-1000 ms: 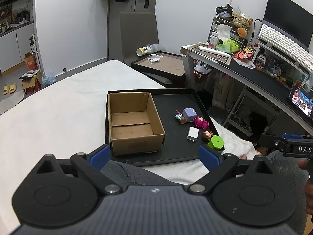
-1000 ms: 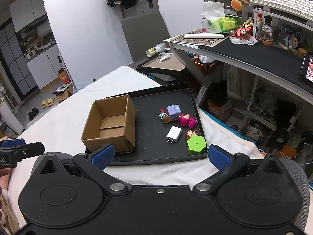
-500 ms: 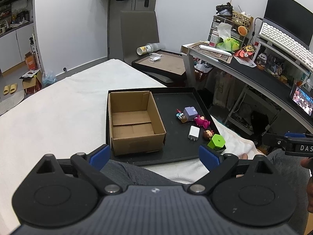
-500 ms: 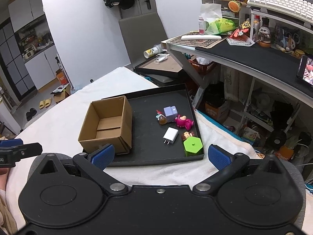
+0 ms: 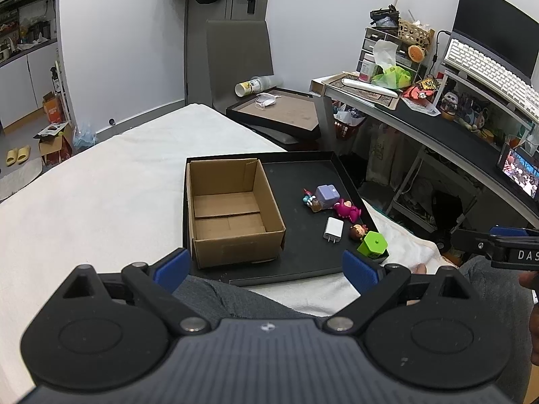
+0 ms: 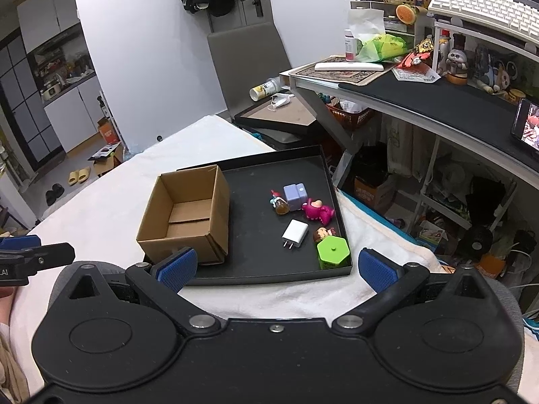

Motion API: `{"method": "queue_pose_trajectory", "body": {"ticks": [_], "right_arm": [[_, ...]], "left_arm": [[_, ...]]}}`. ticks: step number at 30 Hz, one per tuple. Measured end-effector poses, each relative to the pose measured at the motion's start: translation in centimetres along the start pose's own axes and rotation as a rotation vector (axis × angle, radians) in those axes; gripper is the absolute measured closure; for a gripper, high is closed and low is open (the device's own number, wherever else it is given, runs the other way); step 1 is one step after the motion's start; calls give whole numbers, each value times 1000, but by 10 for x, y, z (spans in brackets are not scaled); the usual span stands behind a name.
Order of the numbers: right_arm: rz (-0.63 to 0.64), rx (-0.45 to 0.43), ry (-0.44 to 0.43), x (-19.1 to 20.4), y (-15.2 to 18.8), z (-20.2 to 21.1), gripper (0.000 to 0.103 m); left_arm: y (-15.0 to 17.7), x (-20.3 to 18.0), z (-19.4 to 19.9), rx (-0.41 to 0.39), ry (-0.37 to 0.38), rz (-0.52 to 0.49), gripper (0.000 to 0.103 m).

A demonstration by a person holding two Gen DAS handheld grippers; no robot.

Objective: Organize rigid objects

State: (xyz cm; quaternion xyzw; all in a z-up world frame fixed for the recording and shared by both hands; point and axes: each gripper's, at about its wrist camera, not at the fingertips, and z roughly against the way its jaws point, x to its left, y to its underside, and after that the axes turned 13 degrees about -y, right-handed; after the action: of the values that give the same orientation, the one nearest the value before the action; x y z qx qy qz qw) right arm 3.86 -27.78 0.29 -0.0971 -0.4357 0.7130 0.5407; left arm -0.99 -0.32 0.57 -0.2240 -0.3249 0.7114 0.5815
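White bedding carries a black tray (image 6: 333, 181) of toys (image 6: 316, 210), beyond both grippers' empty, spread fingers (image 6: 374, 267).

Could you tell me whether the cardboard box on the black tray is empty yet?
Empty: the cardboard box shows only its bare floor flaps in both views.

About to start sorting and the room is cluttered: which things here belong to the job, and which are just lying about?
Job:
cardboard box
black tray
white charger
green hexagonal container
pink figurine
lavender cube
two small dolls

Lying about:
keyboard
tissue box
tipped cup
face mask
slippers
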Motion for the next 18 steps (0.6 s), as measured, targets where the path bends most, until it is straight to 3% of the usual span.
{"method": "queue_pose_trajectory", "body": {"ticks": [18], "right_arm": [[-2, 1, 9, -3, -1, 0, 0]], "left_arm": [[-1, 3, -1, -3, -6, 4, 7]]}}
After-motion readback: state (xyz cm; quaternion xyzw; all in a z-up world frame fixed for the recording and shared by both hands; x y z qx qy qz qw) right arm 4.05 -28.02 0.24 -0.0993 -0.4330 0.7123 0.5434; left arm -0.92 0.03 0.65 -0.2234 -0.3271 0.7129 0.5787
